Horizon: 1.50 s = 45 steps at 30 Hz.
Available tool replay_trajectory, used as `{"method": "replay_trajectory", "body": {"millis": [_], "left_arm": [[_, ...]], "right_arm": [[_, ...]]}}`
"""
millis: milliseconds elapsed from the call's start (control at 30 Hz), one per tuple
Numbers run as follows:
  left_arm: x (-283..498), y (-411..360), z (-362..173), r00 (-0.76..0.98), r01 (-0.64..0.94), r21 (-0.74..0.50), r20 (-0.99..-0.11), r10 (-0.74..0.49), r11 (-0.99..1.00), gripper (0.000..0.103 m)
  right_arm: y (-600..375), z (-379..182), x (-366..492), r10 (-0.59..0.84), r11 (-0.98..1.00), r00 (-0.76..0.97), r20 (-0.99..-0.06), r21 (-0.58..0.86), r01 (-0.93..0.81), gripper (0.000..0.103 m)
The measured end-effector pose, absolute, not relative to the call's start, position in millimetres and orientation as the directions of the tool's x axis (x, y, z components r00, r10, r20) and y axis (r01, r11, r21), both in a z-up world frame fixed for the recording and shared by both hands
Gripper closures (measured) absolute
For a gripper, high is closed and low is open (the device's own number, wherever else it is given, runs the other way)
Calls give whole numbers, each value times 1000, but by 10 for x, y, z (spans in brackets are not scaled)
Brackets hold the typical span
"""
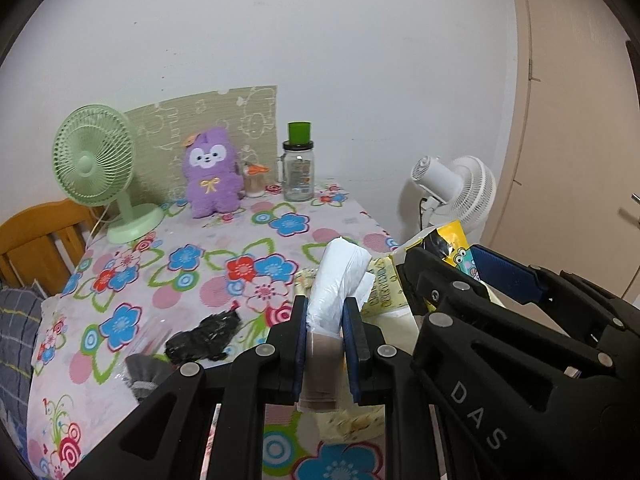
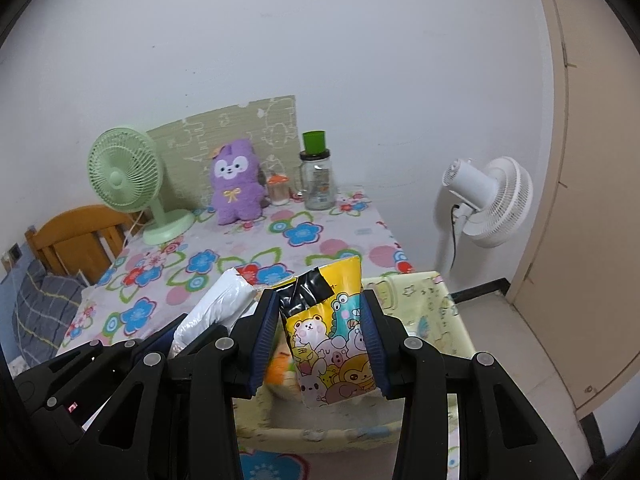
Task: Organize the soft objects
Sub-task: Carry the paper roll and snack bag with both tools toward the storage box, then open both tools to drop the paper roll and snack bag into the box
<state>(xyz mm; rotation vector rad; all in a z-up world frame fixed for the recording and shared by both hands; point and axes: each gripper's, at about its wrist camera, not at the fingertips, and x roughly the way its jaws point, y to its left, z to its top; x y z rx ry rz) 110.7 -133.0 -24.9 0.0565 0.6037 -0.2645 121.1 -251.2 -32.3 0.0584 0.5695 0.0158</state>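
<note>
Where right view lacks it, black patch point(image 1: 204, 340)

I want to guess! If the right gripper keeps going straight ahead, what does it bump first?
Probably the pale yellow fabric bin just below and ahead; it already carries a cartoon packet. Depth is hard to judge.

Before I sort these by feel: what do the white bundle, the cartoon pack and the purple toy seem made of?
White bundle: thin, slightly glossy plastic film, judging by its creases and sheen; contents unclear.
Cartoon pack: glossy printed plastic with highlights and a crinkled top, patched with shiny black tape.
Purple toy: fuzzy matte plush fabric, likely stuffed.
</note>
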Motion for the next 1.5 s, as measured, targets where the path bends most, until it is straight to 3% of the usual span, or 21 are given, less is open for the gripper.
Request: {"method": "replay_trajectory", "body": {"millis": [467, 500, 533, 633, 767, 867, 1000, 1300, 1500], "left_arm": [[1519, -1705, -467, 731, 317, -34, -627, -267, 948, 84], [1539, -1725, -486, 727, 318, -35, -633, -267, 947, 77], [1574, -1749, -517, 719, 320, -35, -642, -267, 947, 63], [1622, -1807, -574, 710, 324, -16, -656, -255, 946, 42], [1633, -1852, -608, 703, 336, -1, -666, -251, 942, 31], [1653, -1848, -624, 704, 323, 11, -671, -233, 946, 25], [1657, -1820, -632, 703, 320, 10, -673, -230, 947, 18], [1532, -1742, -537, 720, 321, 8, -651, -239, 947, 12], [1368, -1635, -449, 740, 323, 16, -628, -241, 946, 12]], "right_arm": [[-2879, -539, 1541, -31, 995, 811, -584, 61, 82, 58], [-2904, -563, 1572, -37, 995, 806, -590, 56, 87, 58], [-2927, -588, 1602, -44, 994, 802, -596, 51, 92, 58], [-2972, -647, 1668, -49, 993, 790, -612, 51, 102, 58], [-3001, -724, 1756, -49, 993, 776, -629, 51, 104, 58], [-3008, -766, 1797, -30, 993, 765, -643, 71, 98, 54], [-2976, -797, 1801, -21, 993, 762, -648, 73, 90, 35], [-2880, -708, 1649, -27, 993, 781, -624, 72, 92, 20], [-2791, -622, 1465, -33, 991, 802, -597, 82, 102, 17]]}}
